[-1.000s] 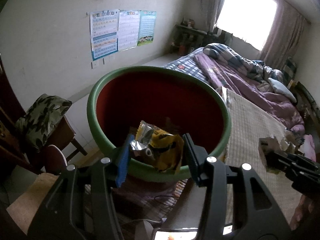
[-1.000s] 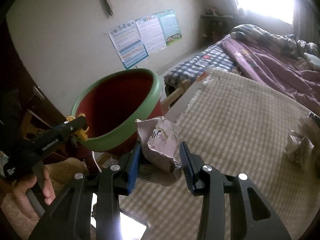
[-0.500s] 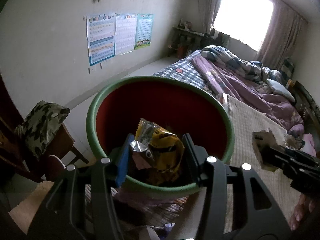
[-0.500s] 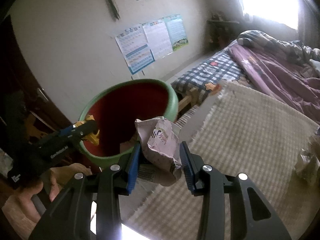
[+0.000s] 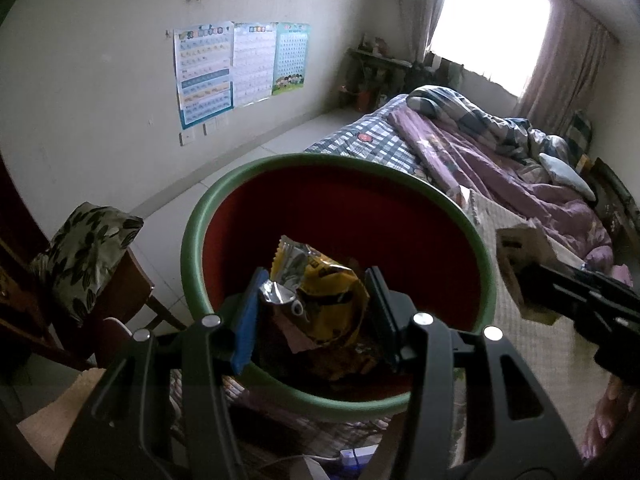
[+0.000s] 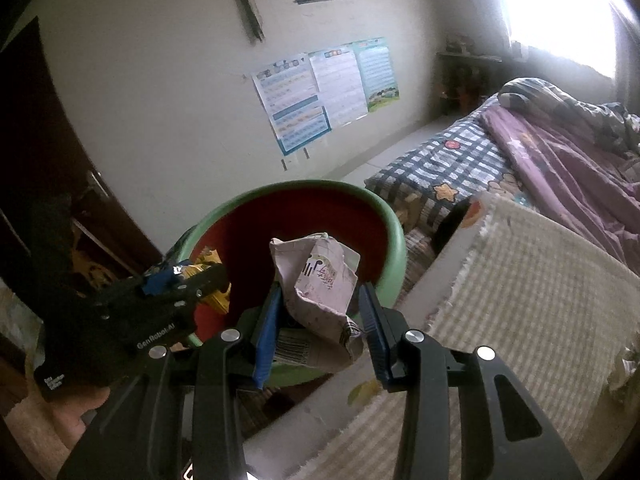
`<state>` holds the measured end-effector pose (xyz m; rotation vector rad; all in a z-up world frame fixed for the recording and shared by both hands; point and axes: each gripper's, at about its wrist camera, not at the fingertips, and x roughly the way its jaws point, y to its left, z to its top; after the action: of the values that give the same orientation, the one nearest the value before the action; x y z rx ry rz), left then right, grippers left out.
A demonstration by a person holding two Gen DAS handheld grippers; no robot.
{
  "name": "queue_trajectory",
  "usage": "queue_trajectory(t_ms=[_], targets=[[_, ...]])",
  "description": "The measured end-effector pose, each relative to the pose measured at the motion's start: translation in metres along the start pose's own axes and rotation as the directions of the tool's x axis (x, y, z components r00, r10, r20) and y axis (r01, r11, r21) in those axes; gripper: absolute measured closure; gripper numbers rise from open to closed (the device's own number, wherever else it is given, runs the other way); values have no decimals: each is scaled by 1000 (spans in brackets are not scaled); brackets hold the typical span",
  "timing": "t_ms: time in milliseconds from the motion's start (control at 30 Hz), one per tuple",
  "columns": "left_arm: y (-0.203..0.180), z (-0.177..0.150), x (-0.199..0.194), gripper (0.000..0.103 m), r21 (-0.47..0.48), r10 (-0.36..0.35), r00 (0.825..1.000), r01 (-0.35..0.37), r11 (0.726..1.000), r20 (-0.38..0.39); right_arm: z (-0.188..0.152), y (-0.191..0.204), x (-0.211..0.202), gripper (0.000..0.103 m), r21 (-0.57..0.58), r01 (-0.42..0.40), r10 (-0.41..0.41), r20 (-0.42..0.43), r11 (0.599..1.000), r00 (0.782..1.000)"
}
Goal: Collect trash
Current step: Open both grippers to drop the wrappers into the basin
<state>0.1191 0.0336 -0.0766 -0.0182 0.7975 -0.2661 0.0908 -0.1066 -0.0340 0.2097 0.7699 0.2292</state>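
Pale bedroom walls fill the upper half of both views, with three charts [image 5: 240,68] pinned at upper centre and a rumpled purple quilt on the bed [image 5: 500,168] running off to the right under a bright window. At the centre of each frame sits the green-rimmed bin [image 5: 192,240], red inside, and I hold both pieces of trash over it so that they can fall straight in. My left tool [image 5: 312,308], low in the middle of its own view, is partly closed and pinches a crumpled yellow and silver snack wrapper [image 5: 320,300] between its blue pads, the wrapper hanging over the bin's open mouth. My right tool [image 6: 318,320] is likewise partly closed, gripping a creased pale pink packet [image 6: 316,280] whose top leans over the bin's near rim. In that right view the left tool shows at centre left, reaching in over the rim. I judge both items are placed for release; opening each tool should drop its load, though the pink packet sits closer to the rim and might catch there.
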Motion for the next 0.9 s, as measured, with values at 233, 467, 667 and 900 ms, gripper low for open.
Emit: queue_trajectory(t_ms=[233,467,667,900], targets=[[0,2,3,56,0,13,1000,-13,1000,-8,4,7,16,65,-14,-20,20,-19,1000,1000],[-1,4,7,56,7,17,1000,-17,1000,-15,7,6,25,65,-13,-25,25,-22,1000,999],[4,3,12,56,11,22,999,-22,1000,-25,8,6,30,65,-11,-33,33,-32,999,999],[6,6,17,56,5,33,999,-32,999,-34,8,8,37,65,-14,-41,40,-39,999,998]])
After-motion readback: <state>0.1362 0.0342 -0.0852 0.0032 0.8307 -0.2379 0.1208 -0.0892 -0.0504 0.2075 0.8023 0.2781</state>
